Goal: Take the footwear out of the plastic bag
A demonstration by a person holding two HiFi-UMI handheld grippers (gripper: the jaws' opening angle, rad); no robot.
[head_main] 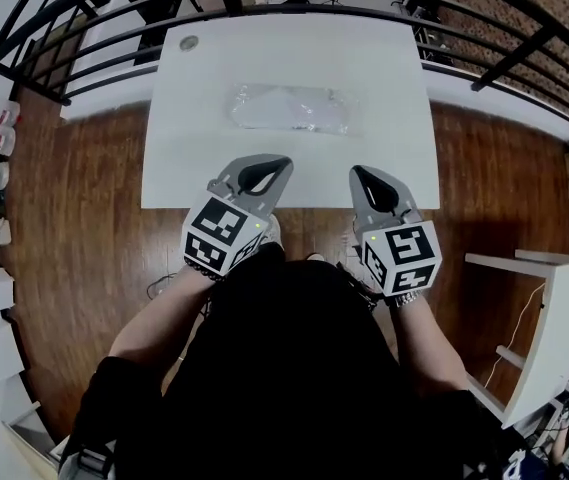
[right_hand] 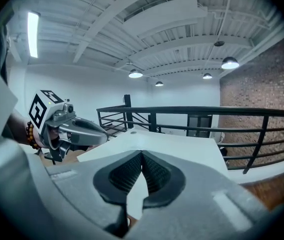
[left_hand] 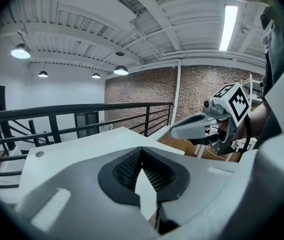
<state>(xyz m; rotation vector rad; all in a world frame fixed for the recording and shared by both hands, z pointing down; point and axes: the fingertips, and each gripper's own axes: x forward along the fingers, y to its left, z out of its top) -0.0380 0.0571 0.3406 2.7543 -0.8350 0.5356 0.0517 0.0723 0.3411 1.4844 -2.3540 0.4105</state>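
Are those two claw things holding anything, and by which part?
Nothing is held. The left gripper and the right gripper are both shut and empty; the plastic bag lies apart from them on the table.

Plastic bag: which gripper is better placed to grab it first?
Left, marginally: left gripper points at the plastic bag's middle; right gripper lines up with its right end. Both shut, empty.

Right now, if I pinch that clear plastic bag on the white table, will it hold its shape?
Probably floppy: the plastic bag looks thin, clear and crinkled, lying flat on the table. Its glossy film may slide between jaws. The pale contents could shift when lifted.
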